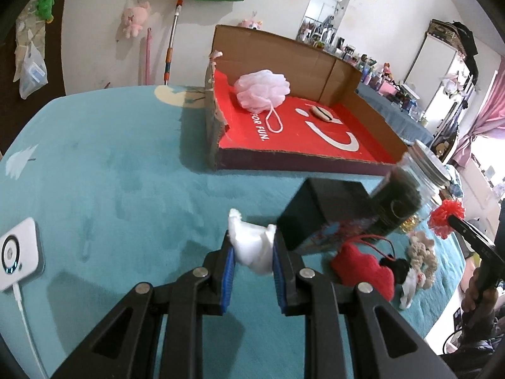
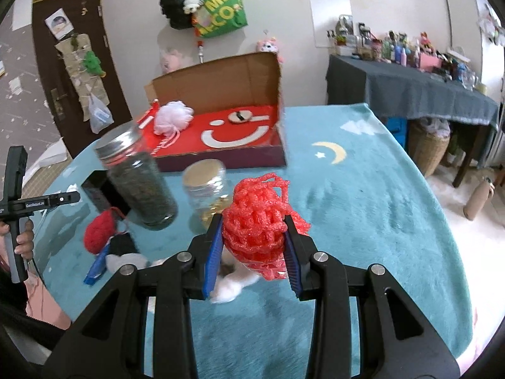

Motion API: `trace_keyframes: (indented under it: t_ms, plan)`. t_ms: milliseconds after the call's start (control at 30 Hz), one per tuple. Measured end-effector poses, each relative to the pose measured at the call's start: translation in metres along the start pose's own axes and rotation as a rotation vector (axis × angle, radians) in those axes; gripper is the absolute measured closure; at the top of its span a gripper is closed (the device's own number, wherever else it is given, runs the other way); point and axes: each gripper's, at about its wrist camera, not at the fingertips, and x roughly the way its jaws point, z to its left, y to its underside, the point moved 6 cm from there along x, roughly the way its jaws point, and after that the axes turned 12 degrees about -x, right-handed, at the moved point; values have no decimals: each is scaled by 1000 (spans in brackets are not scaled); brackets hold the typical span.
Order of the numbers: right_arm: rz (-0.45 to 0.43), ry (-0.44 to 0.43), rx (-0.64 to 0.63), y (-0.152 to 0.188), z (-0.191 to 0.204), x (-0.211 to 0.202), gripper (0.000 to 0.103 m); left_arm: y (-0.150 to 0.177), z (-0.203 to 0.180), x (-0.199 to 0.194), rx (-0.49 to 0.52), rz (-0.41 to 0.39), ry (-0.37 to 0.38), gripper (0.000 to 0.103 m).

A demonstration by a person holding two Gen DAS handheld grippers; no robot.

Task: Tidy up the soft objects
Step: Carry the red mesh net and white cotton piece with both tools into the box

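My left gripper [image 1: 252, 252] is shut on a soft white object [image 1: 252, 246], held above the teal blanket. My right gripper [image 2: 252, 243] is shut on a red foam net [image 2: 257, 218], also lifted; it shows in the left wrist view [image 1: 446, 216]. An open cardboard box with a red floor [image 1: 303, 139] stands farther back and holds a pink bath pouf [image 1: 262, 90] and a small tan pad [image 1: 322, 113]. A red knitted heart [image 1: 363, 268], a cream crocheted piece [image 1: 421, 252] and a small black-and-white item [image 1: 407, 271] lie on the blanket to the right.
A black box [image 1: 325, 211], a dark-filled glass jar [image 2: 139, 183] and a second clear jar [image 2: 208, 189] stand between the grippers and the cardboard box. A white device with cable [image 1: 19, 252] lies at the blanket's left edge. A cloth-covered side table [image 2: 410, 91] stands right.
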Motion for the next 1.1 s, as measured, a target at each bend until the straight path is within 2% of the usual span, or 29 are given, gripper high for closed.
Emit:
trace_keyframes:
  t_ms: [200, 400, 700, 1100]
  plan:
    - [47, -32, 22, -9, -23, 23, 69, -24, 1, 13, 38, 5, 19, 80]
    - [81, -79, 4, -27, -35, 50, 69, -48, -5, 25, 61, 18, 80, 80]
    - [81, -220, -46, -57, -24, 79, 69, -65, -23, 33, 119, 45, 159, 80]
    - [47, -339, -105, -86, -2, 82, 69, -76, -62, 30, 204, 40, 232, 80]
